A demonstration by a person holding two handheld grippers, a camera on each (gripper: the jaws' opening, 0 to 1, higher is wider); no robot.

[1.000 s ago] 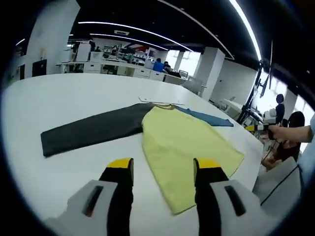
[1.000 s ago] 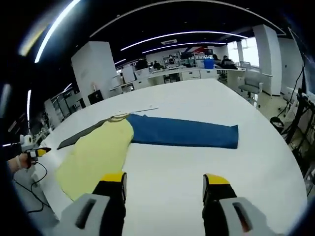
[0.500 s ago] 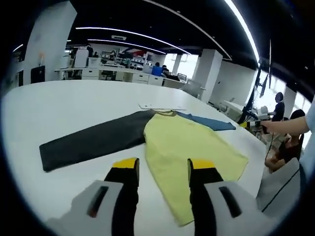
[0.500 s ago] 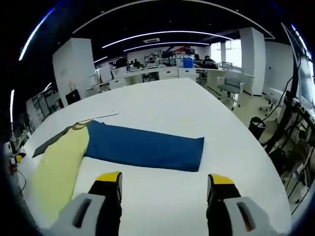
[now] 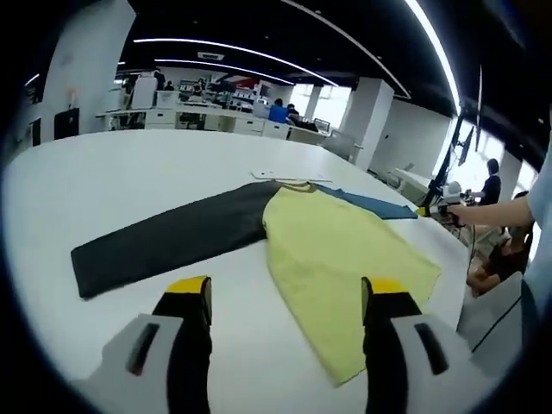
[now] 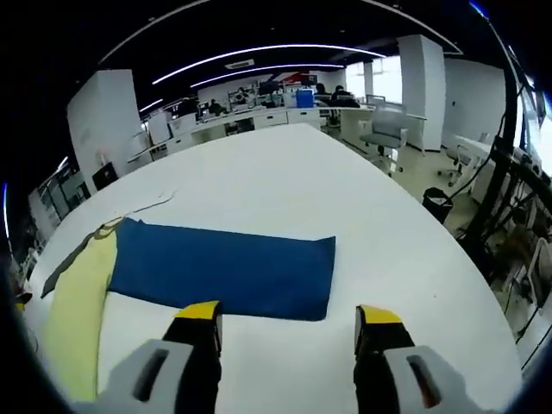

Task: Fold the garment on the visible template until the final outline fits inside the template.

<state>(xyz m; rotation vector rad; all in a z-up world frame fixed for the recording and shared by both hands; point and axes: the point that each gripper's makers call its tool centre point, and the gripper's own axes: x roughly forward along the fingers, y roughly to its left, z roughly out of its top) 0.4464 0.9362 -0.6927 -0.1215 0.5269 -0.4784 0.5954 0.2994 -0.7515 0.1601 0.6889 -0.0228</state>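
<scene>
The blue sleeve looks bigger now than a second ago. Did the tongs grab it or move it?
No grab. The right tongs have swung toward the blue sleeve and come closer, open and empty. The left tongs closed a little, then opened wide again, also empty, above the yellow body. The garment itself stayed flat on the white table, with the dark sleeve spread out as before.

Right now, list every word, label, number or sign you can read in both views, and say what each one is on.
No readable text in either view.
Garment: yellow body, dark grey sleeve, blue sleeve; no print or label legible.
White table: blank.
Thin flat strip beyond the collar: too small to show any marking.
Far office desks and red-and-blue wall graphic: too blurred to read.
Both grippers' yellow-tipped fingers: no markings.
</scene>
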